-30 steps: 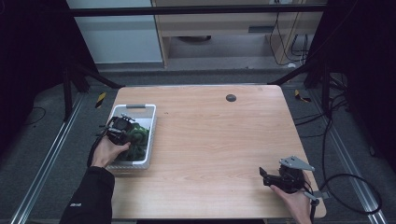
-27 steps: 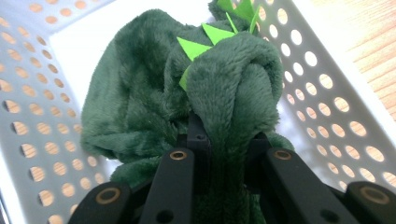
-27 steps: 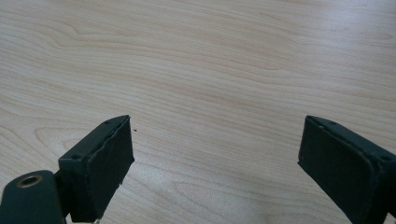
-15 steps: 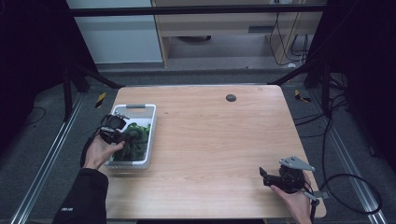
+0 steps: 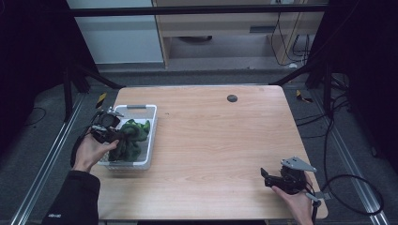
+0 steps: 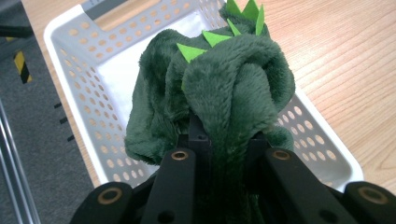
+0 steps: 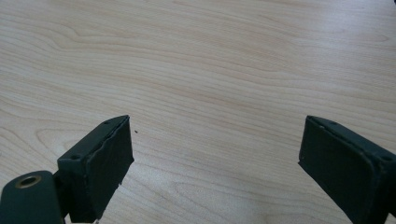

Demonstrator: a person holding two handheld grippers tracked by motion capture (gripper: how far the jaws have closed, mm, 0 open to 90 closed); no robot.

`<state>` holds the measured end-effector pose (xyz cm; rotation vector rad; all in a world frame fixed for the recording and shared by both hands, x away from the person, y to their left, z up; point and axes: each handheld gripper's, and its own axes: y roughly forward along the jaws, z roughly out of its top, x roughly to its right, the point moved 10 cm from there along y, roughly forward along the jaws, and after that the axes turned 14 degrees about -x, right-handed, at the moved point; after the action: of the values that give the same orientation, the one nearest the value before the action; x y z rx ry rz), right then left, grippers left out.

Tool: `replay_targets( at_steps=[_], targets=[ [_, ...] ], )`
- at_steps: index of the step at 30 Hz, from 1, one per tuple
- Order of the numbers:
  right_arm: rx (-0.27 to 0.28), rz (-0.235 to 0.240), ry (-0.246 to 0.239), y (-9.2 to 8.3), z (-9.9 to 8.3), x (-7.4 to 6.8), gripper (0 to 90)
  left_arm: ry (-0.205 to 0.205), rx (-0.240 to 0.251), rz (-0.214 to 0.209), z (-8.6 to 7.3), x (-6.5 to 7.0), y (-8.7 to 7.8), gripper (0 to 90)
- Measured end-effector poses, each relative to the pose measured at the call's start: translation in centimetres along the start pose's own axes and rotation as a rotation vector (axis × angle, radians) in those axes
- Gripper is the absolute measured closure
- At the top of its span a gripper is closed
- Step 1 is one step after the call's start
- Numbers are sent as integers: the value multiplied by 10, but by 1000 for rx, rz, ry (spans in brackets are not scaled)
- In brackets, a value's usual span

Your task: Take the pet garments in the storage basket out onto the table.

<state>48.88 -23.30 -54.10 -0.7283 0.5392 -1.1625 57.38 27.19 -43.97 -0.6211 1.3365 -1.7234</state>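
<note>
Plush green toy [image 5: 129, 137] with bright green felt spikes sits in the white perforated basket [image 5: 151, 140] at the bench's [image 5: 220, 140] left edge, bunched up over the basket floor. Right of the basket the wood lies bare and wide, broken by one small dark disc [image 5: 232, 98] near the far edge. The left gripper [image 5: 109, 131] reaches in over the basket's left wall, the hand [image 5: 91, 151] behind it, jaws closed on a fold of the toy [image 6: 233, 93]. The toy's long axis cannot be told; its spikes point toward the basket's far end. The right gripper [image 5: 273, 178] rests near the bench's front right corner, well apart, jaws spread wide over bare wood [image 7: 210, 70].
</note>
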Motion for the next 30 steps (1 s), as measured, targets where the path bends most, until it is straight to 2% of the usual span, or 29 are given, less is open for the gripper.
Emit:
replay_targets(
  at_steps=[15,25,30],
  targets=[
    [4,-1,0,-1,1,1,96,50,42,7,0,7,-37,795],
    [6,-3,3,-1,1,1,95,121,47,3,2,24,-54,795],
    [8,-3,3,-2,1,1,95,144,53,-1,3,32,-60,795]
  ],
)
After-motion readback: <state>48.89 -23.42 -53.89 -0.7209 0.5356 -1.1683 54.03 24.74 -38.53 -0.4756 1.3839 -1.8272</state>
